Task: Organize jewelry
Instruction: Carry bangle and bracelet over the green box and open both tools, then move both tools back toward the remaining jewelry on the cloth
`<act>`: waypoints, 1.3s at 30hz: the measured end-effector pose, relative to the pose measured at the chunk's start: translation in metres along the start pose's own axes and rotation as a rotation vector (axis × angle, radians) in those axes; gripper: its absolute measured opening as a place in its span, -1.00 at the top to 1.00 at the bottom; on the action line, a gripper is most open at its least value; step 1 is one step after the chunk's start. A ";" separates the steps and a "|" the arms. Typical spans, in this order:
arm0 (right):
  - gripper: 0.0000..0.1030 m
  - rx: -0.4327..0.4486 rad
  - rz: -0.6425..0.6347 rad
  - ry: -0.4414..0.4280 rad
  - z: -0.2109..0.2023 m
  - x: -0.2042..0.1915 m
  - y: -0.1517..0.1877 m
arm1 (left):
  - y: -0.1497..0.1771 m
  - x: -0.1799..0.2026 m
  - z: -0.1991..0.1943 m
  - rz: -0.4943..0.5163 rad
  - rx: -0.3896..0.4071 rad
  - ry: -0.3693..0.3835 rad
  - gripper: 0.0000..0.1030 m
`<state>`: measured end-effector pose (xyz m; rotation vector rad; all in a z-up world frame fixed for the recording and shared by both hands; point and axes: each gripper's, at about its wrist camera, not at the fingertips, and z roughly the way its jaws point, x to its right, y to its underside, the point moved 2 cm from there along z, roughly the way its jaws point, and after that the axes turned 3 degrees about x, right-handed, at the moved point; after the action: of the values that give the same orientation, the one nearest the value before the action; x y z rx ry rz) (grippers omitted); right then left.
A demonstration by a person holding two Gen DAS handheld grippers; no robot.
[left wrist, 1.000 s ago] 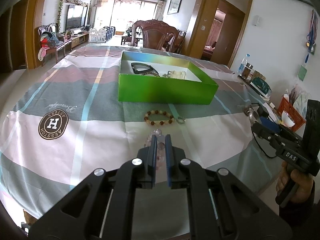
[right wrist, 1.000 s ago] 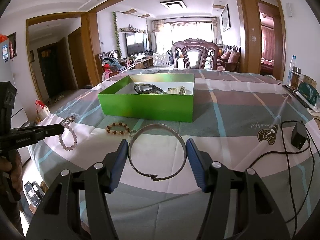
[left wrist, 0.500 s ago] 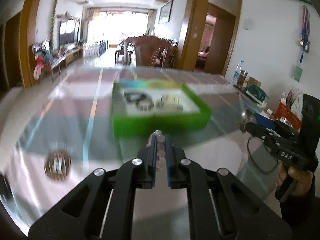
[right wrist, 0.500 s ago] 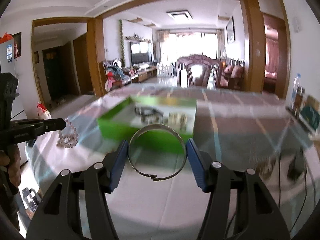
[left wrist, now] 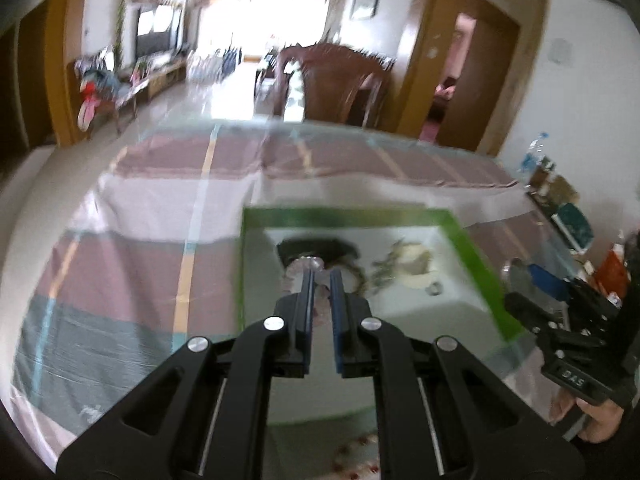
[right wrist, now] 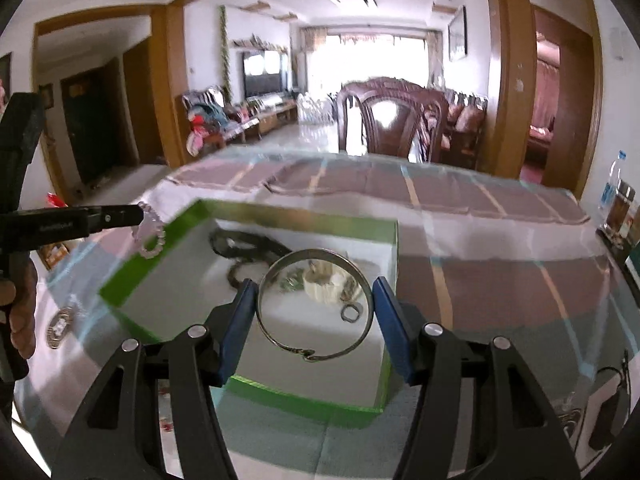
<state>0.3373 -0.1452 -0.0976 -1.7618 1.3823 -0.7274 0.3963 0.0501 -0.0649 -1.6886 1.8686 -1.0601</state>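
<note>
My left gripper [left wrist: 320, 280] is shut on a pale bead bracelet [left wrist: 301, 267] and holds it above the green box [left wrist: 476, 256]. From the right wrist view the bracelet [right wrist: 152, 234] hangs from the left gripper's tip [right wrist: 138, 212] over the box's left rim [right wrist: 140, 268]. My right gripper [right wrist: 315, 288] is shut on a silver bangle [right wrist: 316, 304] and holds it flat over the box's white floor. A black bracelet [right wrist: 244, 246], a cream piece [right wrist: 326, 284] and a small ring [right wrist: 351, 313] lie in the box.
A brown bead bracelet [left wrist: 356, 456] lies on the tablecloth in front of the box. A wooden chair [right wrist: 390, 120] stands at the table's far side. A black adapter and cable [right wrist: 608, 416] lie at the right. Bottles and clutter [left wrist: 560, 196] line the right edge.
Both grippers have risen and moved forward with their pieces, from above the tablecloth in front of the box to above the box itself.
</note>
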 end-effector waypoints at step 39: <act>-0.93 0.171 0.015 -0.031 -0.199 -0.048 0.145 | 0.213 0.038 -0.169 0.012 0.115 -0.113 -0.92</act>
<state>0.0870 -0.1598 -0.1098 -1.6212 1.2726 -0.7830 0.1257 0.0532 -0.1118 -1.6347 1.7129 -1.0245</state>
